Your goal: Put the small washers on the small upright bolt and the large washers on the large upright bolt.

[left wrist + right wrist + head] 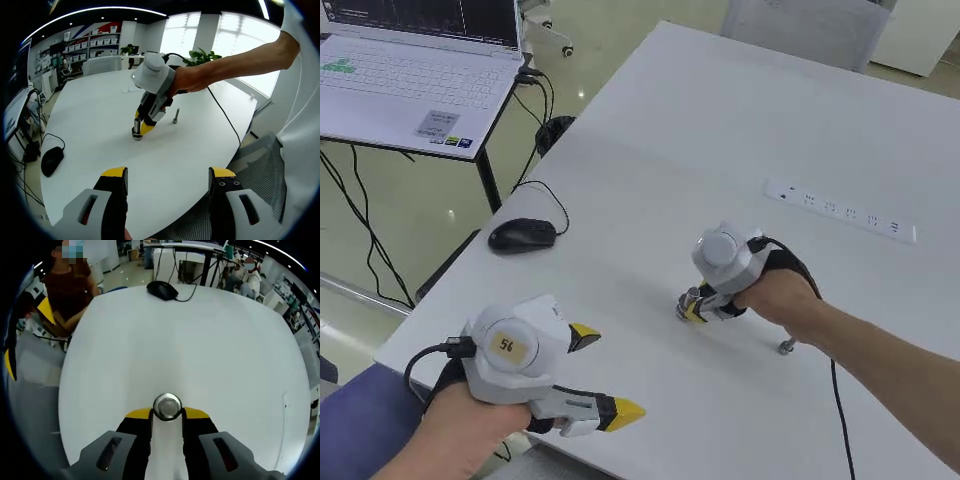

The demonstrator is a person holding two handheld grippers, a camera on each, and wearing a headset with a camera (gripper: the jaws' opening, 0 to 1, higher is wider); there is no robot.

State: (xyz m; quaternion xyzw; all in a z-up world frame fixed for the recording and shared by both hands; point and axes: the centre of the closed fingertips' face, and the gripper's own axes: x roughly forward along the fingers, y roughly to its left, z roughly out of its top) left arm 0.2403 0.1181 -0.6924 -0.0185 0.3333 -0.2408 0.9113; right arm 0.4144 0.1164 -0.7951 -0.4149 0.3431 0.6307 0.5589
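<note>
Our right claw (139, 129) points down at the desk (720, 130), jaws clamped on a round metal piece (167, 406) that stands with its axis upright. We cannot tell whether it is the large bolt's top or a washer. The small upright bolt (176, 116) stands near it, to the claw's right. Our left claw (168, 173) hangs well apart at the desk's near edge, jaws wide and empty, so the right is the nearer.

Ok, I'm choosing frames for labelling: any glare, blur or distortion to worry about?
Head view: sharp, evenly lit, faint shadow under the right gripper. Left gripper view: fisheye bends the table edge, windows blown out. Right gripper view: same bending, bright glint on the metal piece between the jaws.
</note>
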